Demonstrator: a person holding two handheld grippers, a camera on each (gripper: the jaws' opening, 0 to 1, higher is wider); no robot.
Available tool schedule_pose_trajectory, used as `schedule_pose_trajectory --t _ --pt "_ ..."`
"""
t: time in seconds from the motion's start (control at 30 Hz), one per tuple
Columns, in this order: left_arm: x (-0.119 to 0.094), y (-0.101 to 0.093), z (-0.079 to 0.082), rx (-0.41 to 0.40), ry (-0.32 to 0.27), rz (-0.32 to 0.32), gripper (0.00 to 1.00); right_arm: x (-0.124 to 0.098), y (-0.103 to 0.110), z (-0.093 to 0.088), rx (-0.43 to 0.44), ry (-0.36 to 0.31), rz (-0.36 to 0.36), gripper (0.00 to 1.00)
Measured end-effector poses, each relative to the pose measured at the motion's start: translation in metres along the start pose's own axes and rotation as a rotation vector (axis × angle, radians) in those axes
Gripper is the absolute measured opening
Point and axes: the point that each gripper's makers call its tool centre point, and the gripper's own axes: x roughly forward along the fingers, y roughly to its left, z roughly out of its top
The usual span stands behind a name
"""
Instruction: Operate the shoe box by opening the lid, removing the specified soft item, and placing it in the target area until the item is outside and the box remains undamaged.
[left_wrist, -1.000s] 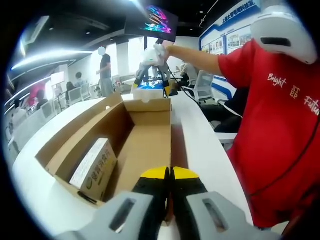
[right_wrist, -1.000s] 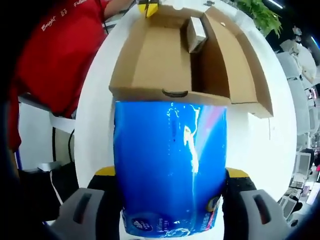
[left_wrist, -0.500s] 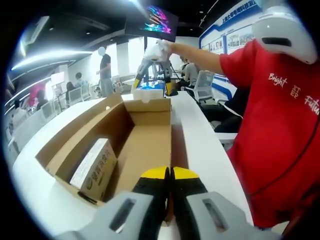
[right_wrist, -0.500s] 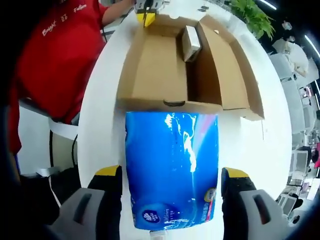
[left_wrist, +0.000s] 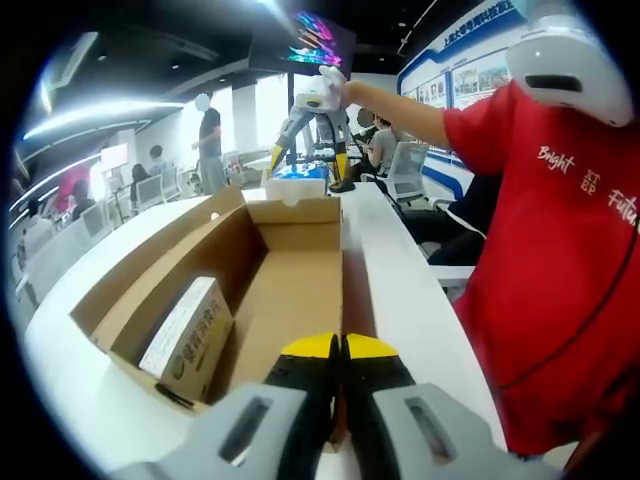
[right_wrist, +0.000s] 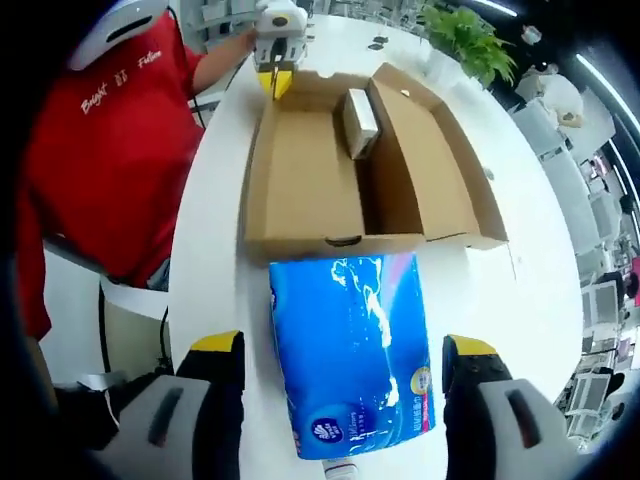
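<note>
I count one open cardboard shoe box (right_wrist: 330, 180) on the white worktop (right_wrist: 215, 270). Inside it I see one small carton (right_wrist: 358, 122). One blue soft pack (right_wrist: 352, 352) lies outside the box, just beside its near end. I have two grippers: the left gripper (left_wrist: 340, 347) and the right gripper (right_wrist: 342, 352). One potted plant (right_wrist: 462, 32) stands at the worktop's far end.

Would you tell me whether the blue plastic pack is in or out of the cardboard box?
Out: the blue plastic pack lies on the white table just outside the open cardboard box.
</note>
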Motion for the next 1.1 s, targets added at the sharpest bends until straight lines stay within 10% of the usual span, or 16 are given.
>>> schedule_pose_trajectory --t 1.1 --pt "-0.001 0.000 -0.001 0.025 -0.003 -0.010 0.01 -0.014 -0.025 0.030 0.303 -0.402 -0.166 0.74"
